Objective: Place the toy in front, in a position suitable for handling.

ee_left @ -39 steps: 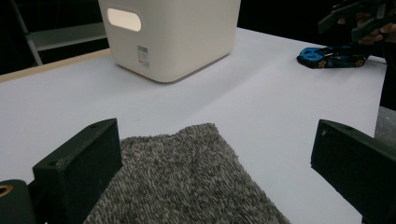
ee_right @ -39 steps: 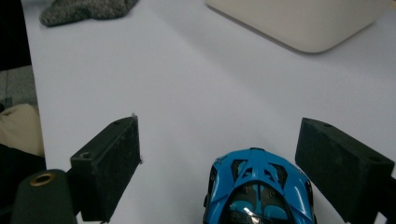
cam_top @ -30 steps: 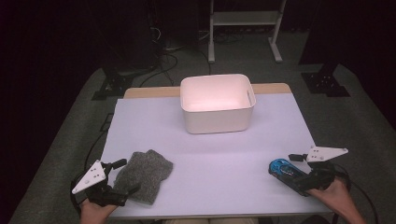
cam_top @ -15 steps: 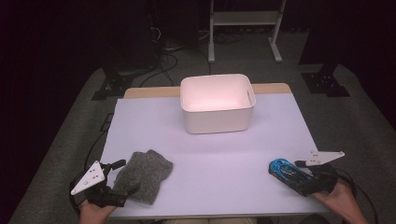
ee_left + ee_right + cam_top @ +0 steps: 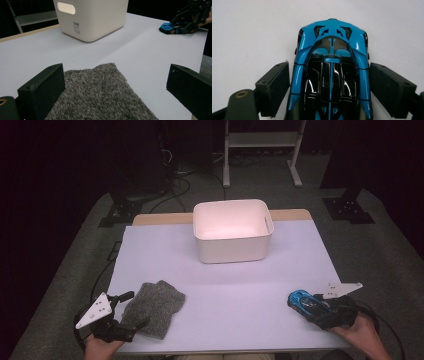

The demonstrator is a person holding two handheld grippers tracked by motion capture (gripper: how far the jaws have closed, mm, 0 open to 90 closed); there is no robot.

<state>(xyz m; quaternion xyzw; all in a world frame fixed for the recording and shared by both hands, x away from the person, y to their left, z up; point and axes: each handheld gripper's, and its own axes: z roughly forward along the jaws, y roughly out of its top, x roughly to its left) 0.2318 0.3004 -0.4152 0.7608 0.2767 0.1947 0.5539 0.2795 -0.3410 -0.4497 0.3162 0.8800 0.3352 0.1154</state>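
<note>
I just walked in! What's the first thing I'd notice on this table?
Probably the shiny blue toy car near the table's right front edge, sitting between the jaws of the right claw. Next, the big white bin standing at the back middle, and the fuzzy grey cloth at the front left by the left claw.

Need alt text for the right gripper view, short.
A blue and black toy car sits on the white table between the right gripper's two black jaws, seen from above. The jaws flank the car's sides with narrow gaps, not yet closed on it.
</note>
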